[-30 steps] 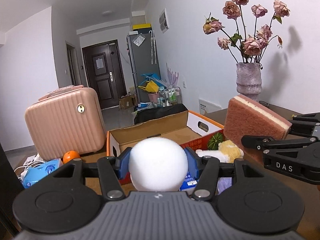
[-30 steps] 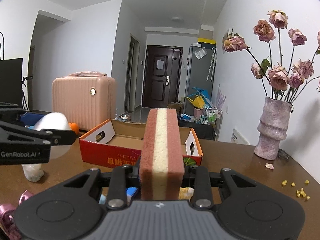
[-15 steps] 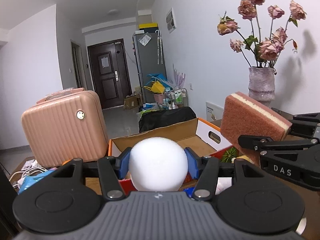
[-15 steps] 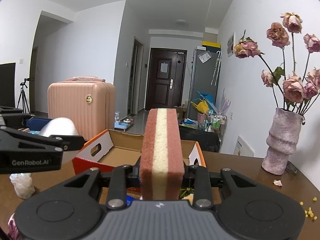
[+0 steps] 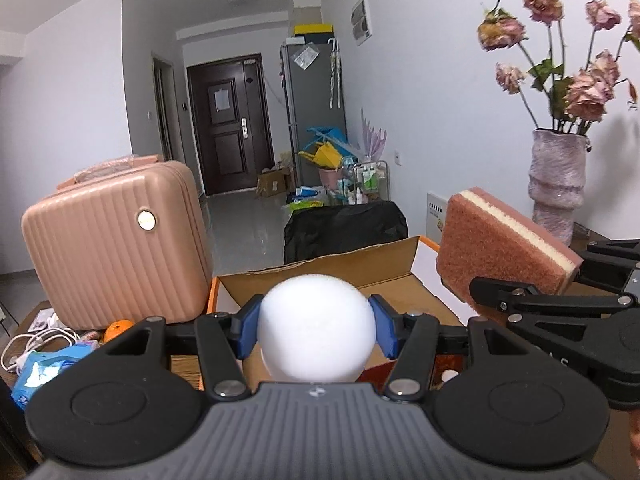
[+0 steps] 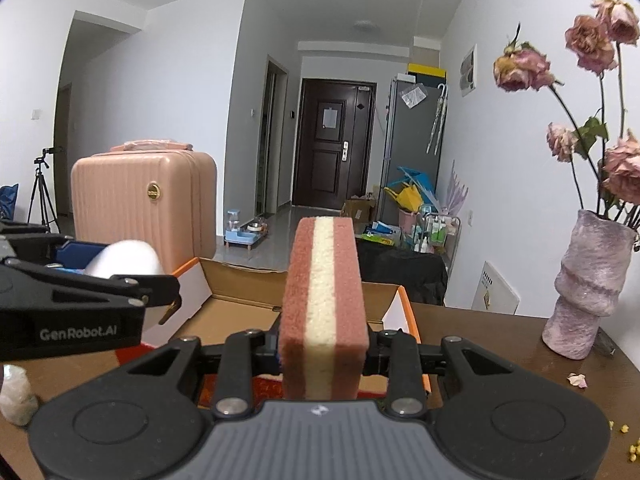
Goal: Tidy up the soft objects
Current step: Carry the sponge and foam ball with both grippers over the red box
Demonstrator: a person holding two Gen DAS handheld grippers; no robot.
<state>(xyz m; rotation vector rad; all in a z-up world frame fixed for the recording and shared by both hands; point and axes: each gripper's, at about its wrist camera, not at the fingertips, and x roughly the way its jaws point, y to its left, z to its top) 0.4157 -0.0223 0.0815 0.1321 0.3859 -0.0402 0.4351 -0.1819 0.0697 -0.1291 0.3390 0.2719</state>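
A: What is around the grippers?

B: An open cardboard box (image 5: 344, 264) with orange edges lies on the brown table (image 6: 488, 344), just in front of both. Behind it stands a pink suitcase (image 5: 116, 248). On the right is a vase (image 6: 592, 292) with dried roses (image 6: 524, 68).

A: And the soft things?

B: The left gripper (image 5: 316, 328) is clenched on a white foam ball (image 5: 316, 332), round and smooth, between its blue pads (image 5: 246, 330). The right gripper (image 6: 324, 352) squeezes a sponge (image 6: 324, 304), standing upright on its edge, reddish-brown outside with a cream layer in the middle. Both are held above the near side of the box.
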